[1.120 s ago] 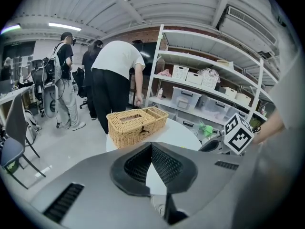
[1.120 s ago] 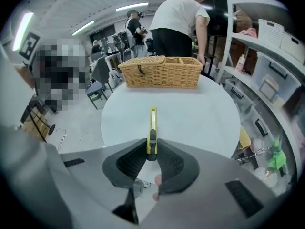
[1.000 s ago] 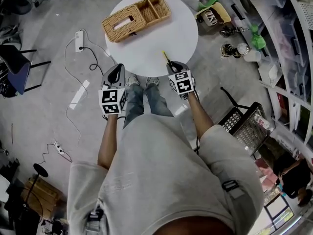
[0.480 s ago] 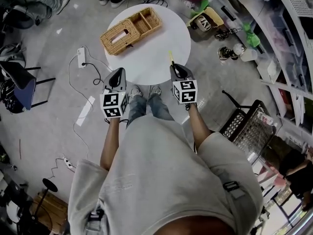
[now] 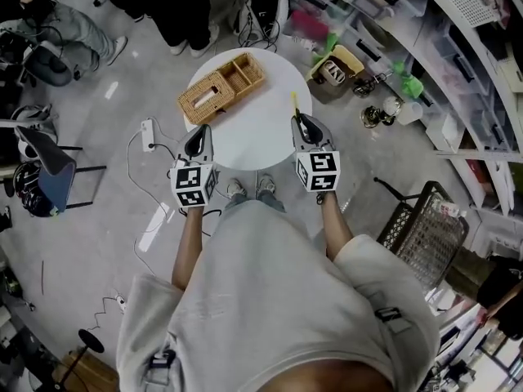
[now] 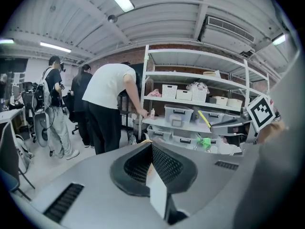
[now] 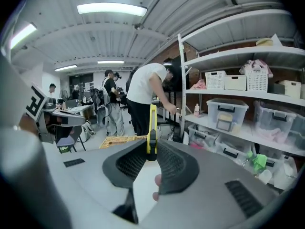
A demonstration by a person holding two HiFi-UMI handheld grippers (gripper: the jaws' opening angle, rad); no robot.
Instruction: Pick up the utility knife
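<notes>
The yellow utility knife (image 5: 294, 103) (image 7: 152, 128) stands upright between the jaws of my right gripper (image 5: 301, 122) (image 7: 151, 150), which is shut on its lower end. It hangs in the air above the near right edge of the round white table (image 5: 261, 129). My left gripper (image 5: 198, 131) (image 6: 149, 146) is level with it on the left, over the table's near left edge, its jaws shut with nothing between them. In the left gripper view the right gripper (image 6: 234, 125) and the knife (image 6: 205, 119) show at the right.
A wicker basket (image 5: 222, 88) (image 7: 118, 140) lies on the table's far side. People (image 5: 176, 11) stand just beyond the table. Shelves with plastic bins (image 5: 458, 72) line the right. A black wire basket (image 5: 418, 219) and a power strip (image 5: 149, 135) are on the floor.
Both grippers have risen well above the table, the right one carrying the knife up with it. The table now looks smaller and farther below.
</notes>
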